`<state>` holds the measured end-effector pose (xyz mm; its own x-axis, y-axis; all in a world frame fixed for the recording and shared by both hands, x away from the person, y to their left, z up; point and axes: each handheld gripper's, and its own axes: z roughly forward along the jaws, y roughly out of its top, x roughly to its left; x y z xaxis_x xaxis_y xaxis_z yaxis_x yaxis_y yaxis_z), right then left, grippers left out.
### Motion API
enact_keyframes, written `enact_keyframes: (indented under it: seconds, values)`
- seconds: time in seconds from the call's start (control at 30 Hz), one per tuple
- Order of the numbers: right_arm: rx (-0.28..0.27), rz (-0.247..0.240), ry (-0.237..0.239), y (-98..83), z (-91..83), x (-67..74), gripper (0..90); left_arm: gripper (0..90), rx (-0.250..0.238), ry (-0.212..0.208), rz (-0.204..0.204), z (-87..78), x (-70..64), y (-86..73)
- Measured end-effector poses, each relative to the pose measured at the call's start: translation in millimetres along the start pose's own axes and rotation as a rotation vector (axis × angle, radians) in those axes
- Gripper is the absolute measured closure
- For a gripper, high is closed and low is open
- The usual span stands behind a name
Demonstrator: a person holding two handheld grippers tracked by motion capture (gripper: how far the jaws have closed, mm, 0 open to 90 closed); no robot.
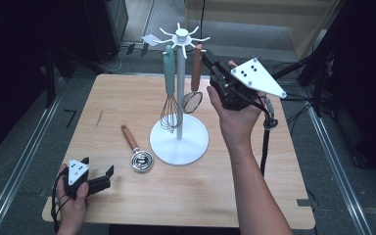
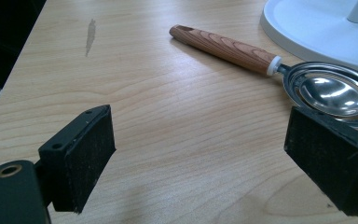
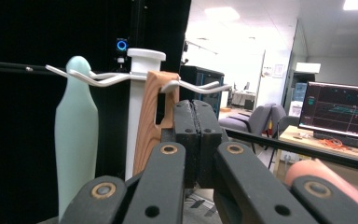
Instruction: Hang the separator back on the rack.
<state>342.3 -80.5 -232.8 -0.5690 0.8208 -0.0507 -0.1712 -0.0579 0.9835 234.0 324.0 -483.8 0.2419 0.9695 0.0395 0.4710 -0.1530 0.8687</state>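
Strainer [image 1: 195, 81] with the wooden handle hangs upright on a hook of the white rack [image 1: 179, 142], its long axis vertical, just left of the right gripper [image 1: 206, 59]. That gripper, raised level at the handle top, has its jaws shut together on nothing. The left gripper [image 1: 98, 172] rests open on the table [image 1: 200, 196], pointing at the wooden-handled scoop [image 1: 137, 152].

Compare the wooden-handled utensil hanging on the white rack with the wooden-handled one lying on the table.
The hanging utensil dangles upright from a hook of the white rack, while the lying utensil rests flat on the table beside the rack's base. The hanging one ends in a round, see-through ring head; the lying one ends in a shiny metal bowl. The right tool is shut beside the hanging one; the left tool sits open short of the lying one. Both have brown wooden handles.
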Motion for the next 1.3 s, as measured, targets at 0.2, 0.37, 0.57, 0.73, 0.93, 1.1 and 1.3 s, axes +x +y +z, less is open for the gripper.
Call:
enact_keyframes:
  seconds: [0.2, 0.37, 0.57, 0.73, 0.93, 1.1, 1.3]
  values:
    - [-0.010, 0.036, 0.023, 5.3, -1.2, 0.4, 90.0, 8.5, 0.000, 0.000, 0.001, 0.1, 0.0, 0.0]
    - [-0.020, 0.024, 0.036, 6.9, -3.5, 3.0, 90.0, 8.5, 0.002, -0.003, 0.003, 0.2, 0.1, 0.0]
    - [-0.022, 0.007, 0.051, 7.0, -6.8, 11.4, 90.0, 8.6, 0.005, -0.003, 0.005, 0.2, -0.3, 0.1]
    - [-0.023, -0.002, 0.073, 9.8, -8.5, 21.3, 90.0, 8.6, 0.003, -0.001, 0.006, 0.5, -0.6, 0.0]
    - [-0.021, -0.011, 0.094, 13.8, -8.3, 32.8, 90.0, 8.6, 0.001, 0.003, 0.005, 0.3, -0.5, 0.0]
    - [-0.015, -0.011, 0.105, 14.2, -7.4, 35.2, 90.0, 8.6, 0.002, 0.004, 0.000, -0.1, -0.4, 0.0]
    - [0.000, -0.018, 0.097, 9.3, -10.9, 33.4, 90.0, 8.6, 0.002, 0.002, 0.000, 0.0, -0.7, 0.0]
